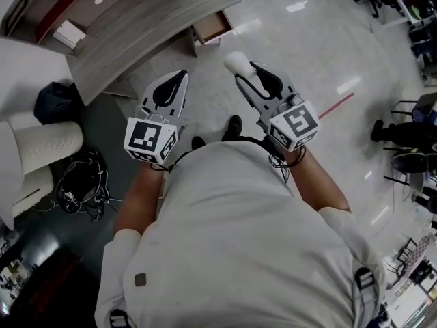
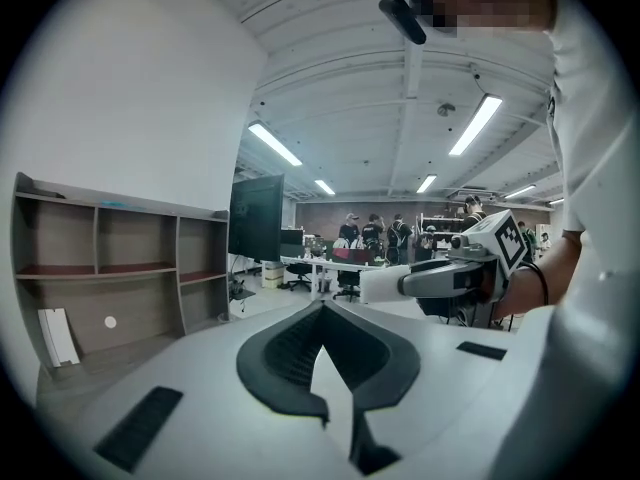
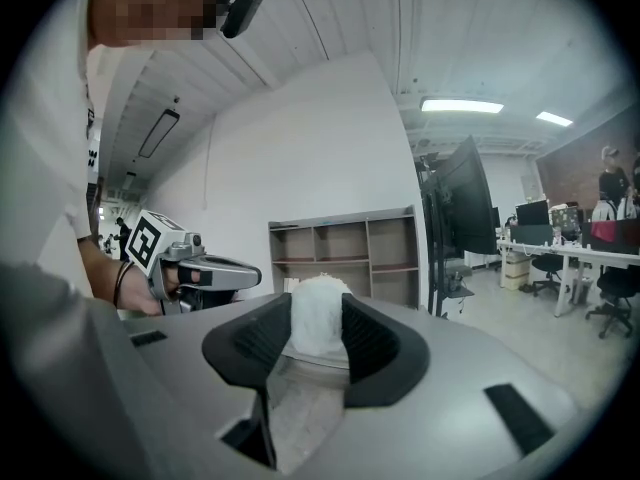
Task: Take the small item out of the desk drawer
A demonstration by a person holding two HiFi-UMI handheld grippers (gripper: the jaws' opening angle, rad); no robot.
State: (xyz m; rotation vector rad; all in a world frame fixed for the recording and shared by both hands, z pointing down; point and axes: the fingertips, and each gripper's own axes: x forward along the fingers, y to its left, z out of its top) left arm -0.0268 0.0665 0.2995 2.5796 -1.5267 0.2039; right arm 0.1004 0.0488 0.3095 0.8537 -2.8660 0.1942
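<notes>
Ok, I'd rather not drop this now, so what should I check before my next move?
1. White fluffy item clamped in right gripper: ok.
2. Item out of the desk drawer: ok.
3. Left gripper empty, jaws together: ok.
4. Desk drawer pushed shut: not ok, it stands open.
5. Grip firm enough for carrying: cannot tell.

Kit matches on both sides: left gripper (image 1: 179, 79) and right gripper (image 1: 246, 72) have light grey shells, black ribbed pads, and a white cube (image 1: 150, 140) with black square markers at the rear. Black cables (image 1: 276, 161) loop off the cubes. White shirt (image 1: 232, 238), sleeves rolled, black shoes (image 1: 233, 126).
</notes>
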